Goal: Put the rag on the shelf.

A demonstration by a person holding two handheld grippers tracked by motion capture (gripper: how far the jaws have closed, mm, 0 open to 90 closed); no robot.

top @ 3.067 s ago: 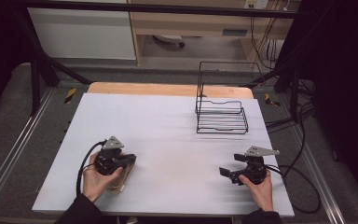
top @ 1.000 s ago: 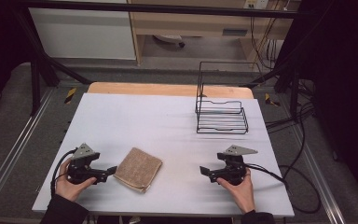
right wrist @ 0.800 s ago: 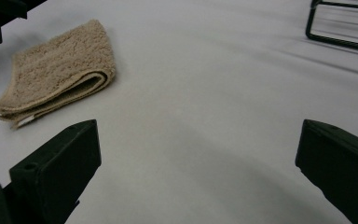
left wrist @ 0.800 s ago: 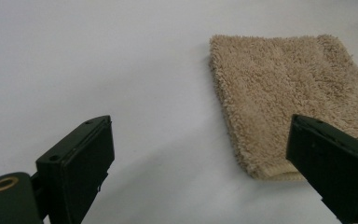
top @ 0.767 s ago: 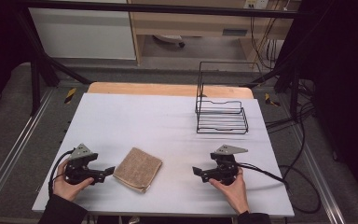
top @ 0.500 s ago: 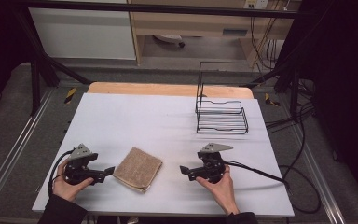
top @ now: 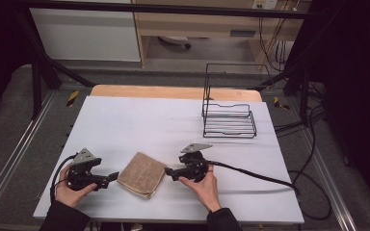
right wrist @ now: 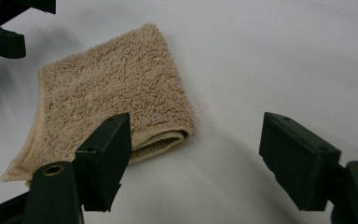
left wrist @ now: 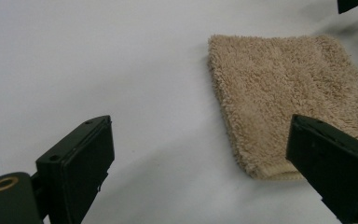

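folded beige towel [top: 141, 174] lies flat near the front edge of a white table [top: 144, 120], between two hand-held grippers. left gripper [top: 112, 177], gripped in the person's left hand [top: 70, 187], points rightward at the towel's left edge and sits just beside it; in the left gripper view its jaws stand wide apart and hold nothing, with the towel [left wrist: 289, 98] ahead and toward the right jaw. right gripper [top: 169, 172], held by the right hand [top: 204, 185], faces the towel's right edge from the other side, its tips just beside the cloth; in the right gripper view its jaws are likewise spread wide and empty, the towel's [right wrist: 107, 102] folded, rounded edge lying near the left jaw. black wire rack [top: 229, 118] stands well apart at the far right of the table. a black cable [top: 255, 175] trails from the right gripper across the table to its right edge.
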